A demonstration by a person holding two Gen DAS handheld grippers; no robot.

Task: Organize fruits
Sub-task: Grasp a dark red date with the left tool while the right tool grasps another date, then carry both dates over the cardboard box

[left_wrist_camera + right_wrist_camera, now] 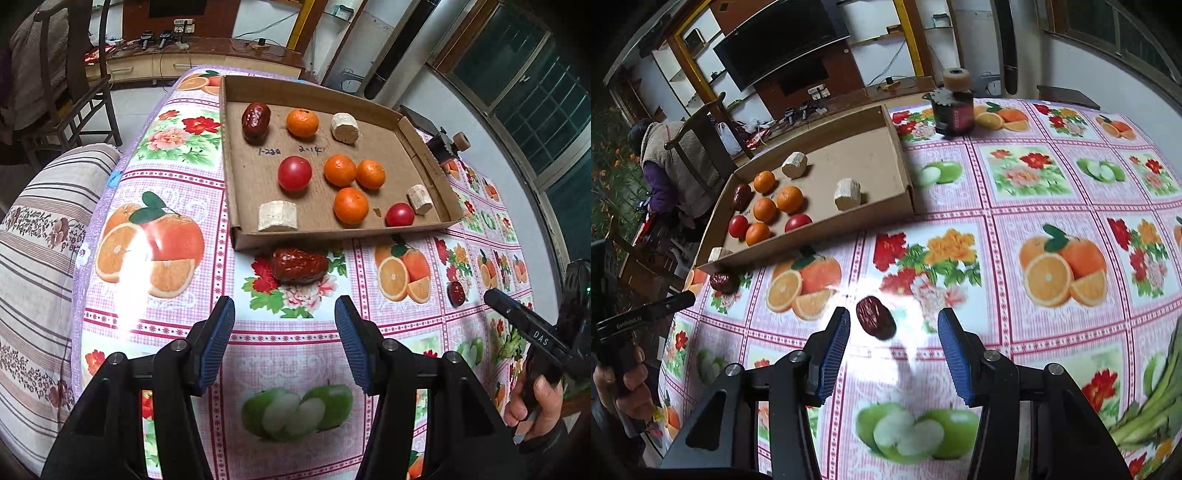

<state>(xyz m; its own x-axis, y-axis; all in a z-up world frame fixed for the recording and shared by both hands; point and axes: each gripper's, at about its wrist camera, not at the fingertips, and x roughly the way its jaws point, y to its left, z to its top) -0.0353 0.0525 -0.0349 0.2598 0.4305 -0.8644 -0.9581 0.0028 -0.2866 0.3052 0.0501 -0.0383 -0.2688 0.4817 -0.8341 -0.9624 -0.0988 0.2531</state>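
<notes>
A shallow cardboard tray [332, 234] [899, 155] holds several oranges [340, 170], two tomatoes [294, 173], one red date [255, 121] and three pale root chunks [277, 216]. A second red date [298, 265] [724, 282] lies on the tablecloth against the tray's front wall, just ahead of my open left gripper [284, 304]. A third date [875, 317] [457, 293] lies on the cloth between the fingertips of my right gripper [894, 317], nearer the left pad. The pads stand apart and do not press on it.
A dark jar [953, 107] with a cork-like roll on top stands beyond the tray's far corner. A striped cushion [37, 258] lies beside the table's left edge. A person [665, 166] bends by a chair beyond the table. Each view catches the other hand-held gripper [517, 317] [646, 314] at its edge.
</notes>
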